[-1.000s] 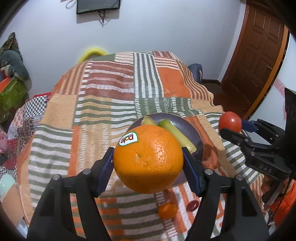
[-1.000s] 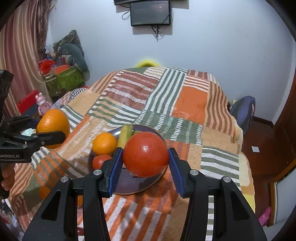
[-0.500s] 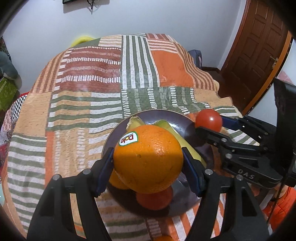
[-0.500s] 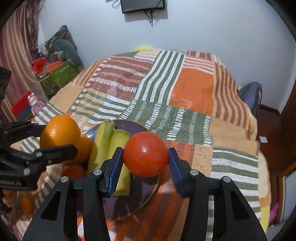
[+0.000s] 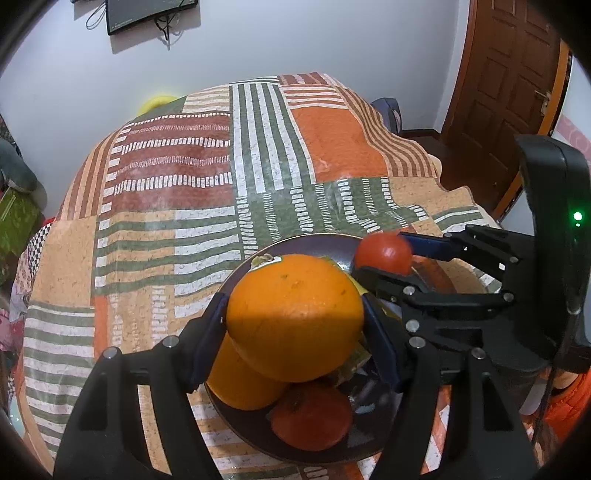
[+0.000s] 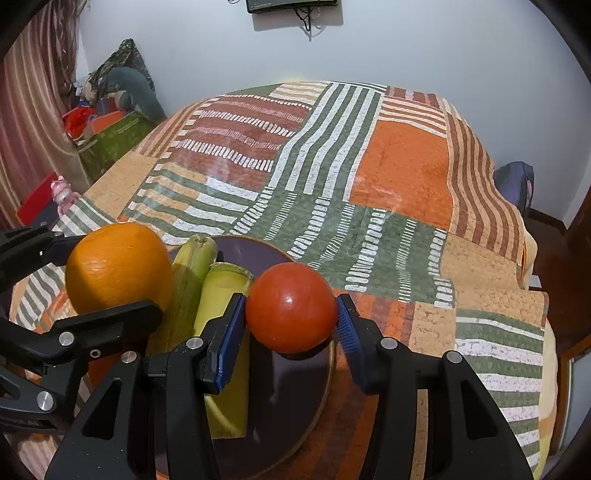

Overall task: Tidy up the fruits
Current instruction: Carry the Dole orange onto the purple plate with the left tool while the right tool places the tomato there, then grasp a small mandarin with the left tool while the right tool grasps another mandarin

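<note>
White walls close off the room behind, with a dark screen (image 5: 151,14) mounted high and a brown wooden door (image 5: 506,92) at the right; a desk under a patchwork cloth (image 6: 332,177) of orange, green and rust stripes fills most of both views; on its near part sits a dark round plate (image 6: 295,391); the left hand-held gripper (image 5: 293,321) hangs over the plate, its blue pads closed snugly on a large orange (image 5: 295,314); the right hand-held gripper (image 6: 291,321) is just beside it over the plate's right side, its jaws clamped on a red tomato (image 6: 291,314); two green-yellow bananas (image 6: 221,332) lie lengthwise in the plate between the two held fruits; beneath the large orange, a second orange (image 5: 240,384) and a second red tomato (image 5: 310,417) rest in the plate, touching each other; whether either held fruit touches the plate cannot be told.
</note>
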Motion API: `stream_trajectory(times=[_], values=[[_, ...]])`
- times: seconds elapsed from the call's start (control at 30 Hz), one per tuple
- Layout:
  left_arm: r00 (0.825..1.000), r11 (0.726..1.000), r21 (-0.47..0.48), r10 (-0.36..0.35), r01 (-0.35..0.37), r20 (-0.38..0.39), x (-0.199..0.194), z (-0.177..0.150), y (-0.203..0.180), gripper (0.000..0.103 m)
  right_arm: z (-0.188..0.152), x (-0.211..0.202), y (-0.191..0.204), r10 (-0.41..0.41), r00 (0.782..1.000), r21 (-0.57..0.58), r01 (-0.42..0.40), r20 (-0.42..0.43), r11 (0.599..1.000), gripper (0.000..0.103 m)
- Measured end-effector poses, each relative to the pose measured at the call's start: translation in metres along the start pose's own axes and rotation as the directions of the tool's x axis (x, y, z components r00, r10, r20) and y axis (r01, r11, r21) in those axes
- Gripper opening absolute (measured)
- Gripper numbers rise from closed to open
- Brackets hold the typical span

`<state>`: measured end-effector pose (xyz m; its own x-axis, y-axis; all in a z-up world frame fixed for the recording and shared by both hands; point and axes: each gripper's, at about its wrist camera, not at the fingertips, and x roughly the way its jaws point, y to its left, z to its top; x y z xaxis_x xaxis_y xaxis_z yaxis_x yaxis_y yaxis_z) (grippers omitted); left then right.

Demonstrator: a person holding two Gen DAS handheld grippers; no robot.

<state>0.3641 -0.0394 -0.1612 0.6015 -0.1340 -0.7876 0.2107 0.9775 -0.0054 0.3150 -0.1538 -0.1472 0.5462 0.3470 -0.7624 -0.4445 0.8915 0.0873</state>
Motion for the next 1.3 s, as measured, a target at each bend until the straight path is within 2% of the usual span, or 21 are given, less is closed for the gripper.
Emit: stream_trajectory(times=[0.1,0.2,0.3,0.6,1.0,1.13,1.3], values=[[1.0,1.0,-0.016,-0.021,0.021,-0.003,-0.001,0.002,0.002,0.07,0.001,-0.001,-0.002,0.006,1.0,0.007,-0.006,-0.004,1.0,0.048],[0.998,0.997,-0.041,-0.065,0.065,0.006,-0.006,0.003,0.007,0.072,-0.001,-0.005,-0.004,0.011,1.0,0.019,-0.011,0.002,1.0,0.057],[0.996,0.995,-0.056,-0.084,0.086,0.033,-0.017,0.003,0.008,0.078,-0.003,-0.012,-0.004,0.004,1.0,0.018,-0.004,0.01,1.0,0.058],[0.999,0.998,-0.051,-0.038,0.039,0.033,-0.044,-0.013,0.009,0.078,-0.011,-0.042,0.007,-0.031,0.999,0.012,0.031,0.037,0.999,0.058],[0.993,0.998,-0.055,0.03,-0.024,0.11,-0.135,-0.061,0.018,0.078,-0.033,-0.109,0.055,-0.025,0.993,-0.021,0.028,0.113,0.999,0.06],[0.994,0.997,-0.067,0.043,-0.037,0.101,-0.157,-0.088,0.023,0.078,-0.045,-0.127,0.077,-0.01,0.991,-0.044,0.016,0.13,0.999,0.063],[0.997,0.994,-0.093,0.058,-0.053,0.058,-0.161,-0.118,0.032,0.078,-0.061,-0.134,0.098,0.002,0.992,-0.064,0.006,0.126,0.998,0.064]])
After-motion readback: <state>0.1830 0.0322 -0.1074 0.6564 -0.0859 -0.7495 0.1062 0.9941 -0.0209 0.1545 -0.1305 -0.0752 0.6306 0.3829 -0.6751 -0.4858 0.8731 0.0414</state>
